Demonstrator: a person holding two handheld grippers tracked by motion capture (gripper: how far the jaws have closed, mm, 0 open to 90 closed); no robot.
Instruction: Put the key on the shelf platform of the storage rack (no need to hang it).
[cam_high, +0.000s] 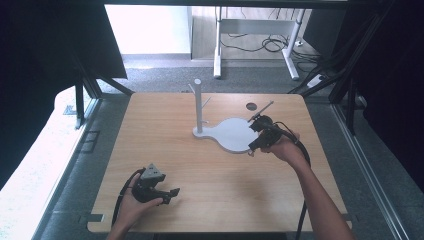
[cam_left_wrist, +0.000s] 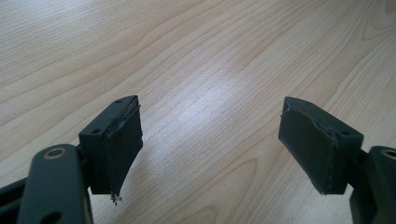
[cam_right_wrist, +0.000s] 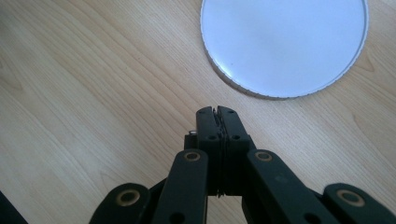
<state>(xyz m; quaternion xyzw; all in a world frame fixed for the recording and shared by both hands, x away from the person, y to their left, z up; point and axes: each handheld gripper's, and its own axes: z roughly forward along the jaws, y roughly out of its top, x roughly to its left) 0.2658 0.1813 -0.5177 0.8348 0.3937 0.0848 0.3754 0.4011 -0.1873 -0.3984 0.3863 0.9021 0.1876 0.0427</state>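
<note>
Wood-grain table (cam_high: 210, 165) carries a white stand (cam_high: 231, 134): a flat round base with an upright post (cam_high: 198, 105) rising from its narrower end, set toward the far edge, a little right of the middle. The right gripper (cam_high: 252, 150) hovers at the base's near right rim, held in the person's right hand (cam_high: 282, 147); its jaws are pressed together with nothing between them (cam_right_wrist: 217, 112). The left gripper (cam_high: 172, 194) sits low near the table's near left corner in the left hand (cam_high: 132, 207), its jaws spread wide and empty over bare wood (cam_left_wrist: 210, 135).
</note>
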